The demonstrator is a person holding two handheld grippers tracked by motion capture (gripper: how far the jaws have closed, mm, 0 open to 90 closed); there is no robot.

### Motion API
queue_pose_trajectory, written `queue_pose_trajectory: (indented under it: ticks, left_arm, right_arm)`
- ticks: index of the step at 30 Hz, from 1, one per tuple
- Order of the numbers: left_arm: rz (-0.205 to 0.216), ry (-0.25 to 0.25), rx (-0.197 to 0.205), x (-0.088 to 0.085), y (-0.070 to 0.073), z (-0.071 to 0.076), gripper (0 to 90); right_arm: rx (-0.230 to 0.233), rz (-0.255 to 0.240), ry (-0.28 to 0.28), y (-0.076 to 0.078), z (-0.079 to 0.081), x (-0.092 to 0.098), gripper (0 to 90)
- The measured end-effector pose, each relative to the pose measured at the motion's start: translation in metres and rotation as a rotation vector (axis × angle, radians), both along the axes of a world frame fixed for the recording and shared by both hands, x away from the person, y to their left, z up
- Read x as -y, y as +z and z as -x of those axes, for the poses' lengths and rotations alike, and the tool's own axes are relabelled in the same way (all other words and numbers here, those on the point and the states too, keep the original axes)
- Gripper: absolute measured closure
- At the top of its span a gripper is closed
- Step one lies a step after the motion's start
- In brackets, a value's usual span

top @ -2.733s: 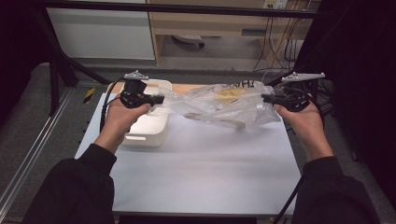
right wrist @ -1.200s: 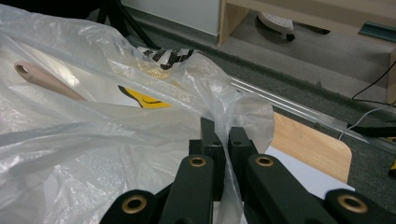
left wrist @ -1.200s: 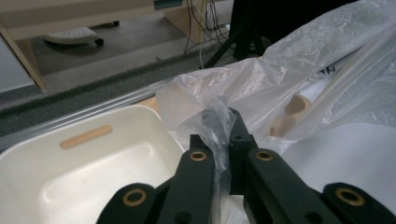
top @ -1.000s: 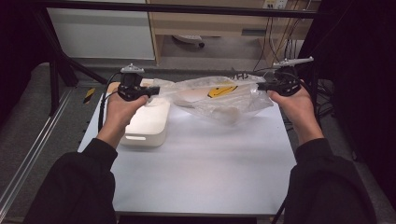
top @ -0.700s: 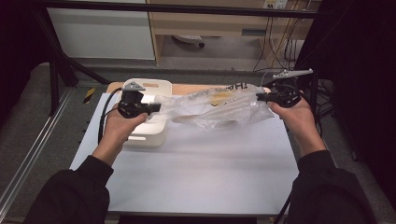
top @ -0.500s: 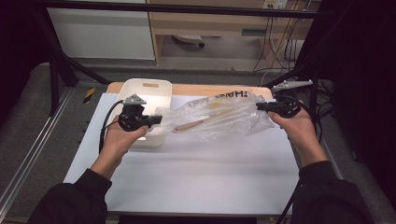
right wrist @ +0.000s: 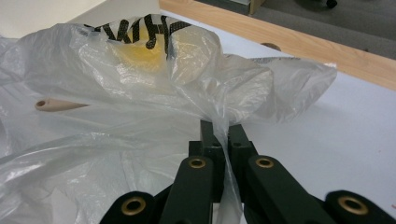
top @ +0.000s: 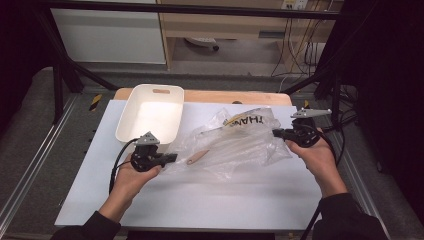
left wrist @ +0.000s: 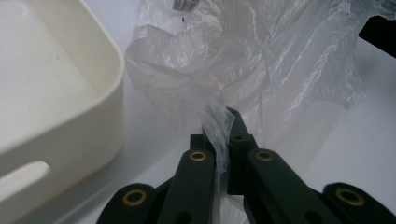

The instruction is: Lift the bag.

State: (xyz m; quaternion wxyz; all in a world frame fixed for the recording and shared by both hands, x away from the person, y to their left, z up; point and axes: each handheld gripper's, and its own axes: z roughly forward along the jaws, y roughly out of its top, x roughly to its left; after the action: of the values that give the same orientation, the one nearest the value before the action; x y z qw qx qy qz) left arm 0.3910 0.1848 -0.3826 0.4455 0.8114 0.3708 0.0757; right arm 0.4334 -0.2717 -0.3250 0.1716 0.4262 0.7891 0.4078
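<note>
A clear plastic bag with black lettering and a yellow mark lies stretched across the white table top. My left gripper is shut on the bag's left end, low near the table. My right gripper is shut on the bag's right end. A tan handle-like piece sticks out at the bag's lower left edge; in the right gripper view the tan handle lies under the film. The plastic bag bunches in front of the left jaws, and the plastic bag billows in front of the right jaws.
A cream rectangular tub stands at the back left of the table, close to my left gripper; the tub's wall is at the left. A wooden strip runs along the table's far edge. Dark frame bars and cables lie beyond.
Both hands have come down and toward the near side with the bag. The left hand moved off the tub to its front right, and the bag now lies low and stretched over the table.
</note>
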Motion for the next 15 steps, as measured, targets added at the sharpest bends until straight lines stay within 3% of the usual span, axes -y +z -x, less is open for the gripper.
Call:
queue_pose_trajectory:
  ticks: [10,15]
  left_arm:
    - [0.013,-0.011,-0.031,-0.006,-0.027,0.018,90.0]
    - [0.023,-0.011,-0.032,-0.01,-0.032,0.021,90.0]
  right_arm:
    - [-0.012,0.0,0.008,-0.03,0.022,0.0,90.0]
    - [-0.021,-0.02,-0.004,-0.044,0.031,0.001,90.0]
